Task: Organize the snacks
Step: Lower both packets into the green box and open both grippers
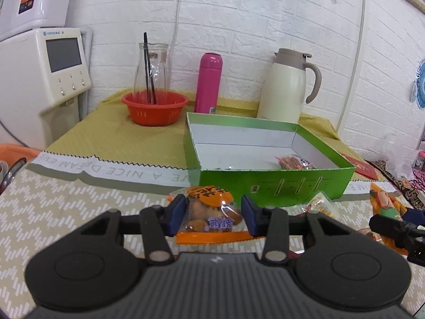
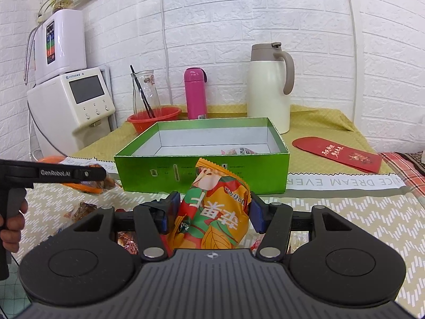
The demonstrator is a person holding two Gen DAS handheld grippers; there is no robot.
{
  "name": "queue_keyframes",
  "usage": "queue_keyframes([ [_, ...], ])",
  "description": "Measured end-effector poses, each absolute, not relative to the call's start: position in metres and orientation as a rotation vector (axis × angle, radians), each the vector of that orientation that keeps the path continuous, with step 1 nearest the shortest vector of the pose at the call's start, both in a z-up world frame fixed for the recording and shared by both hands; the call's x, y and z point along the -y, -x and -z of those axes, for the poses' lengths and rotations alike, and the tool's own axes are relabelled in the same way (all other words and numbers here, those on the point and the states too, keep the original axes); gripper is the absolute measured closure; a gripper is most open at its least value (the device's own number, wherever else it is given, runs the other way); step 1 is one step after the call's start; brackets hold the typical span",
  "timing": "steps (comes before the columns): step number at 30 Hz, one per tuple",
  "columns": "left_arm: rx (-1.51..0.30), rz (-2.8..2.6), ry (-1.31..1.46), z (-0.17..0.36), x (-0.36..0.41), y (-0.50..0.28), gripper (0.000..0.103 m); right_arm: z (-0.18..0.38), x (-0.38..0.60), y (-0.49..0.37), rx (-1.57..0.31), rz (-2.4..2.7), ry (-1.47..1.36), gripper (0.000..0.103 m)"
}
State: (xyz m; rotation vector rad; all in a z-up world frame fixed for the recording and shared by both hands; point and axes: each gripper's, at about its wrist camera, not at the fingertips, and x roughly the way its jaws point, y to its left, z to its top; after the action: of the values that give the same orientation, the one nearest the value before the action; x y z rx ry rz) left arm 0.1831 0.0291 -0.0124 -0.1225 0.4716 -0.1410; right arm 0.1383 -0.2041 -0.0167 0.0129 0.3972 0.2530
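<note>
A: Two views logged. Left wrist first: the left gripper (image 1: 212, 216) has its blue pads partly closed around a small clear snack pack (image 1: 211, 212) with an orange label. The left pad touches the wrapper; whether the right pad presses it I cannot tell.

B: Orientation of that pack?

A: Its long axis runs from 12 to 6 o'clock along the fingers, orange-sealed end toward 6. It sits low over the patterned mat. The green box (image 1: 276, 179) stands just beyond, toward 1 o'clock, with one red-wrapped snack (image 1: 292, 160) inside near its right wall.

B: Right wrist view?

A: The right gripper (image 2: 211, 211) stands wide, its pads flanking a large orange-and-green snack bag (image 2: 217, 207). Both pads meet the bag's sides; a firm grip cannot be confirmed.

B: Bag's heading?

A: Long axis 12 to 6 o'clock, leaning slightly left at the top, crimped tip overlapping the box's front wall. The other gripper enters at 9 o'clock, a hand (image 2: 12, 223) on its handle. More wrapped snacks (image 2: 82, 210) lie on the mat at 8 o'clock.
</note>
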Motion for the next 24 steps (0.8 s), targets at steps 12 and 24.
queue_keyframes([
  [12,-0.375,0.201,0.105,-0.016,-0.005,-0.229,0.060,-0.002,0.188,-0.191,-0.341,-0.233,0.057,0.012],
  [24,-0.426,0.261,0.063,0.006,0.013,-0.310,0.060,0.010,0.179,-0.301,-0.409,-0.169,0.057,0.012],
])
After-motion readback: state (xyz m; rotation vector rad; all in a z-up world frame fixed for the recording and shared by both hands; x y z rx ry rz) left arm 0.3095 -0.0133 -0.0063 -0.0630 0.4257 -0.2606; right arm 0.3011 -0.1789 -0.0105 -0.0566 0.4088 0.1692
